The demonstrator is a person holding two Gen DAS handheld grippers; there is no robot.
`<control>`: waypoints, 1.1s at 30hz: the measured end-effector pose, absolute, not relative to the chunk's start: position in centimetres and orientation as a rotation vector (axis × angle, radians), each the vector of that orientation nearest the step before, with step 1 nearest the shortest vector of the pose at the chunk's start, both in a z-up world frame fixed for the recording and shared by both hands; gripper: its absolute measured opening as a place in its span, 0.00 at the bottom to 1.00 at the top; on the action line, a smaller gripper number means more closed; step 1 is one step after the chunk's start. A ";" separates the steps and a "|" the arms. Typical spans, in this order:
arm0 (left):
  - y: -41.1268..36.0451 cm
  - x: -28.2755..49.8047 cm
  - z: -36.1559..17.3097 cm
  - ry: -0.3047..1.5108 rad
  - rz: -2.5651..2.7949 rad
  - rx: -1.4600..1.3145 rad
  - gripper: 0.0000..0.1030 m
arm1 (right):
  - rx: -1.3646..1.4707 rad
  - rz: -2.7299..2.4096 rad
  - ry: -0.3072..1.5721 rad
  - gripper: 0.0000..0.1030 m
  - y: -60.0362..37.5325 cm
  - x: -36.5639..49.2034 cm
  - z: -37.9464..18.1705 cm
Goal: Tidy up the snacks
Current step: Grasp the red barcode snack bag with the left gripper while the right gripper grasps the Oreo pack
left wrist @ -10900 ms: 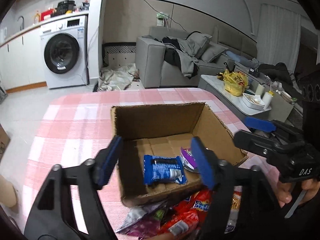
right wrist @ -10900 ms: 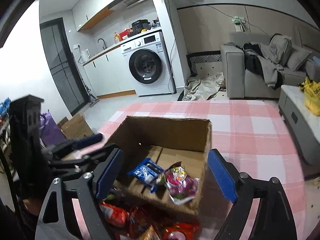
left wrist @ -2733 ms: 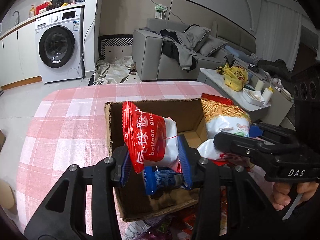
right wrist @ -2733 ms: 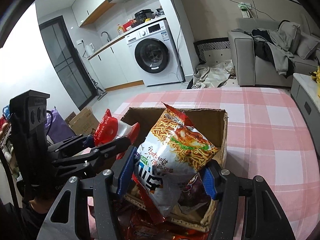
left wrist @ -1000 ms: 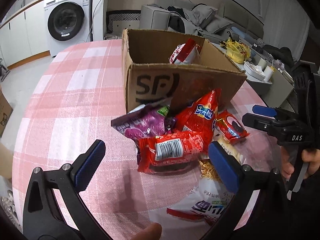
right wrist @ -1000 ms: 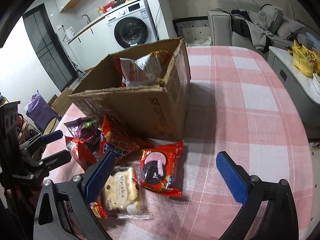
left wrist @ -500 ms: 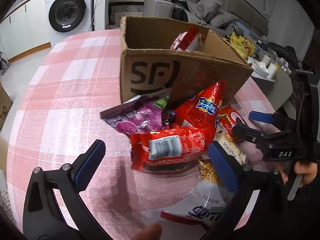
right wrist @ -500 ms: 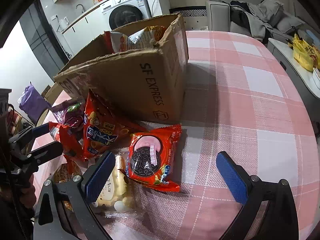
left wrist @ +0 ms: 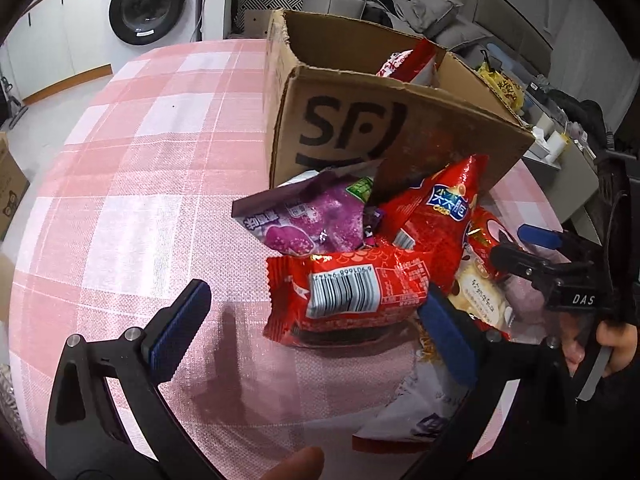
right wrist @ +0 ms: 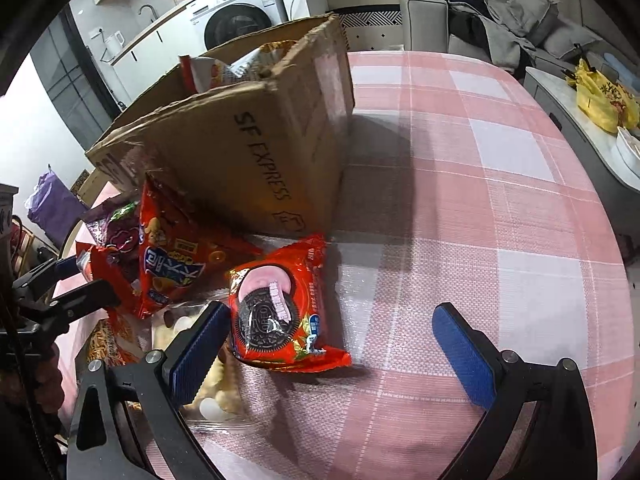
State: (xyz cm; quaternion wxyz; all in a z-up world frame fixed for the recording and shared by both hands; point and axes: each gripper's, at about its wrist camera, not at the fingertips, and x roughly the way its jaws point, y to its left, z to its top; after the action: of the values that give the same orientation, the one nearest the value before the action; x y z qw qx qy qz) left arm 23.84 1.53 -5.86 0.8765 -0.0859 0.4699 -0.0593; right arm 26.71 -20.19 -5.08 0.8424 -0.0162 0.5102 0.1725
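Note:
A brown cardboard box [left wrist: 380, 128] [right wrist: 256, 152] stands on the pink checked tablecloth with snack bags poking out of its top. Loose snacks lie heaped in front of it: a red barcode packet [left wrist: 352, 292], a purple bag [left wrist: 308, 220], a tall red crisp bag [left wrist: 444, 216] [right wrist: 176, 260] and a red cookie packet [right wrist: 280, 308]. My left gripper [left wrist: 316, 328] is open, low over the cloth, its fingers either side of the barcode packet. My right gripper [right wrist: 332, 344] is open around the cookie packet.
A clear pack of pale sweets [right wrist: 208, 380] and a noodle bag [right wrist: 112, 340] lie under the pile. A white bag [left wrist: 424, 420] sits at the table's near edge. A washing machine [left wrist: 148, 4], a sofa [right wrist: 480, 20] and a side table [right wrist: 592, 92] stand beyond.
Both grippers have come down and forward toward the snack pile. The left now brackets the red barcode packet and the right brackets the cookie packet. Both stay open.

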 end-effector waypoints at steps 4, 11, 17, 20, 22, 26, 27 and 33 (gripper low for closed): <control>1.1 24.0 -5.9 0.984 -0.142 -0.171 0.99 | -0.062 0.372 1.084 0.99 -19.7 26.8 -5.2; 1.0 24.1 -5.9 0.989 -0.167 -0.153 0.75 | -0.093 0.369 1.081 0.96 -19.3 26.6 -5.2; 0.8 23.6 -5.8 0.986 -0.212 -0.163 0.55 | -0.084 0.388 1.073 0.82 -19.6 26.2 -4.8; 1.0 23.2 -5.6 0.967 -0.234 -0.162 0.52 | -0.082 0.398 1.064 0.77 -19.6 25.9 -4.7; 1.2 22.8 -5.5 0.952 -0.241 -0.166 0.50 | -0.070 0.405 1.066 0.72 -19.6 25.8 -4.6; 1.7 22.3 -5.1 0.931 -0.248 -0.182 0.49 | -0.060 0.431 1.063 0.61 -19.3 25.4 -4.3; 1.8 22.1 -5.0 0.926 -0.247 -0.183 0.49 | -0.059 0.437 1.062 0.54 -19.2 25.2 -4.3; 2.2 21.4 -4.1 0.886 -0.249 -0.191 0.49 | -0.026 0.448 1.044 0.44 -19.4 24.6 -4.0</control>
State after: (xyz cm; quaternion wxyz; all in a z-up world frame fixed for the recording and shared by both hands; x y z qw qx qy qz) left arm 21.36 2.19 -4.14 0.8917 -0.0919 0.4267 -0.1201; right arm 24.59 -19.43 -4.03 0.8429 -0.0121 0.4942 0.2123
